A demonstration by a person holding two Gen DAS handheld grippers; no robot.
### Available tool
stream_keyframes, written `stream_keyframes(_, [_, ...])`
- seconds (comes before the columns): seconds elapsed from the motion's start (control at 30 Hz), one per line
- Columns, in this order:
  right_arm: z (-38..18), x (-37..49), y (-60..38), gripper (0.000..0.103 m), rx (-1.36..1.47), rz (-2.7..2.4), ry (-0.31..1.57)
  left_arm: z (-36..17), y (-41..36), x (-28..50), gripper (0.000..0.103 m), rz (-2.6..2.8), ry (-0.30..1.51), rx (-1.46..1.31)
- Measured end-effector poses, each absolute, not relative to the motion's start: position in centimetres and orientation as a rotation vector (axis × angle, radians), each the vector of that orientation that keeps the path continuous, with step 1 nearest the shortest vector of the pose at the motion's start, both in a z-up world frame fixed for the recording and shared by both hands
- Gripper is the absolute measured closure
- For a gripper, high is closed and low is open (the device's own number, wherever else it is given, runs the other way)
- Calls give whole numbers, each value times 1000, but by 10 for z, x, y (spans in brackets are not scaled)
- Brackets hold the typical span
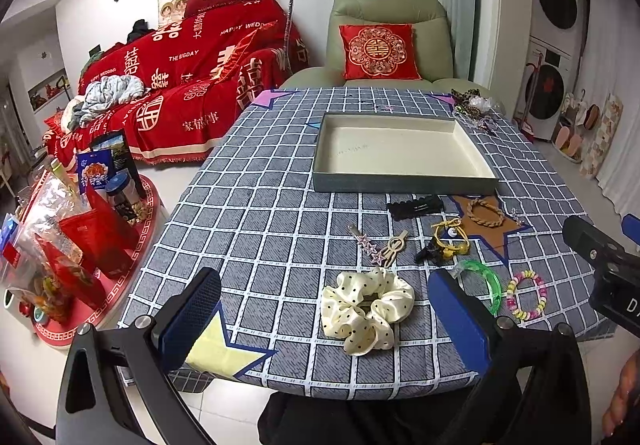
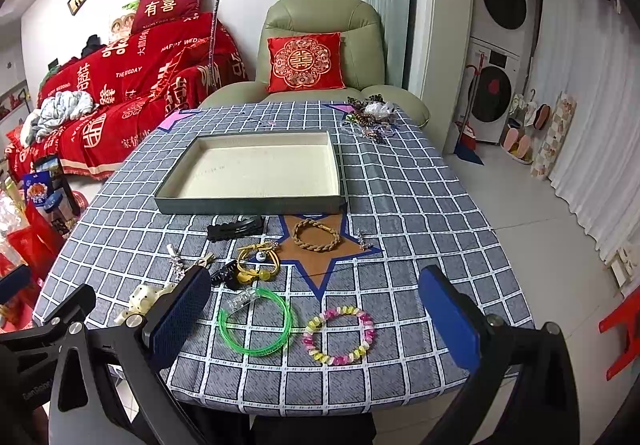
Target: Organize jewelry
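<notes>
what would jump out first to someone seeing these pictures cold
Probably the empty shallow tray in the middle of the checked tablecloth, with hair ties and bracelets scattered on the cloth in front of it. Nearest are a cream polka-dot scrunchie between the open left gripper fingers, and a green ring beside a pastel bead bracelet ahead of the open right gripper. Behind the table, a red sofa throw dominates the room.

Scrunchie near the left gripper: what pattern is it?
Cream satin with small black polka dots; the scrunchie shows best in the left wrist view.
</notes>
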State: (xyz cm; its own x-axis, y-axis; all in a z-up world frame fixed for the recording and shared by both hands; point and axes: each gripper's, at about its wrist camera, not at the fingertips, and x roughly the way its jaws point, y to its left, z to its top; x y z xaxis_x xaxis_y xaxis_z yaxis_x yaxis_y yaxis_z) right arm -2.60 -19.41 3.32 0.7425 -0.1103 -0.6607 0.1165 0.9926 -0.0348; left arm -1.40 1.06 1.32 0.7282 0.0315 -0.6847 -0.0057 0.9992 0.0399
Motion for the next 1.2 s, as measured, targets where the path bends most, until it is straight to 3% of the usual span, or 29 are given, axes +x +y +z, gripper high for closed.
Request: stream_keyframes(1.2, [33,-23,-195,0,11,-127,724,13,13,-16,0,29,752,31])
